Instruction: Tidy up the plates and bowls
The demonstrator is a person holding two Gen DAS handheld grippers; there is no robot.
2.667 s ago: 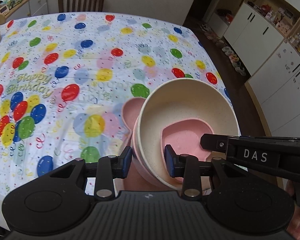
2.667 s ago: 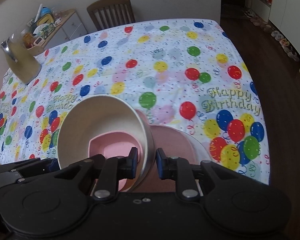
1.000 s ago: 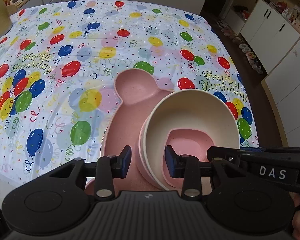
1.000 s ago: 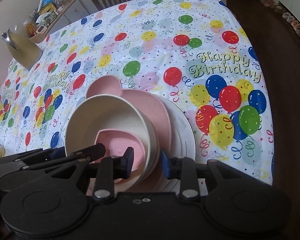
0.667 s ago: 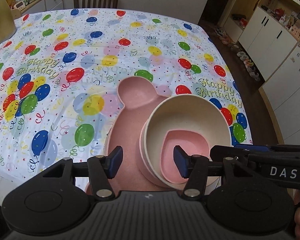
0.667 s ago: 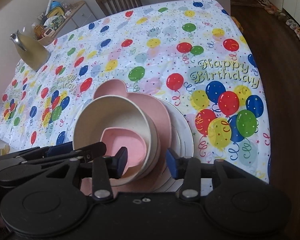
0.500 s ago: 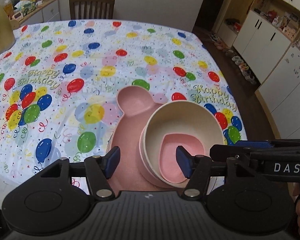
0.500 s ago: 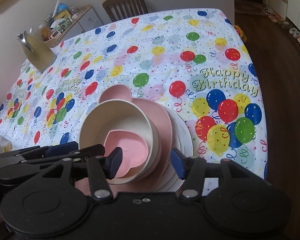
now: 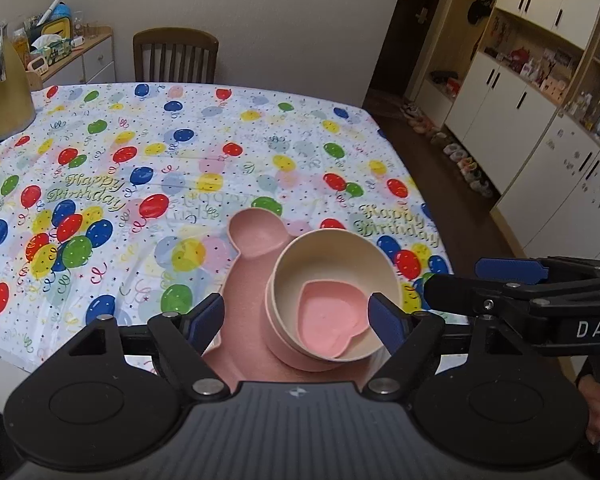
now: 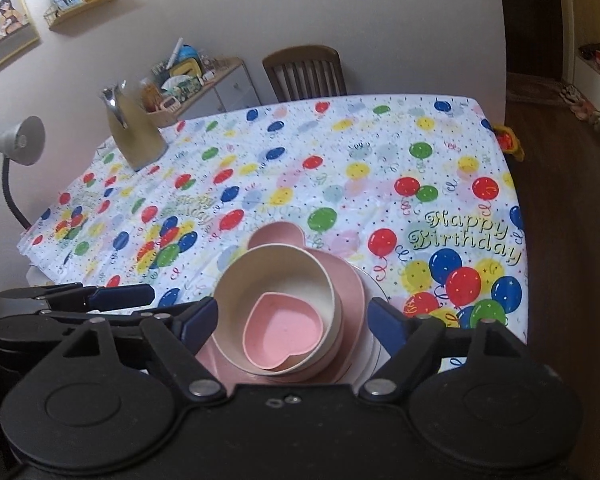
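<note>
A stack stands at the near edge of the table. A pink heart-shaped bowl (image 9: 328,316) (image 10: 286,330) sits inside a cream bowl (image 9: 332,256) (image 10: 276,270), which sits in a pink bowl on a pink bear-eared plate (image 9: 252,236) (image 10: 276,234). A white plate (image 10: 374,280) lies underneath. My left gripper (image 9: 296,318) is open and empty, above and behind the stack. My right gripper (image 10: 294,320) is open and empty, also above it. Nothing touches the stack.
The table (image 9: 204,148) has a balloon-print cloth. A gold jug (image 9: 4,92) (image 10: 134,132) stands at the far left. A wooden chair (image 9: 176,56) is behind the table. A grey desk lamp (image 10: 20,144) is at the left edge. White cabinets (image 9: 532,128) line the right wall.
Both grippers opened, let go of the cream bowl's rim and drew back and up. The bowl stack now rests flat on the pink plate.
</note>
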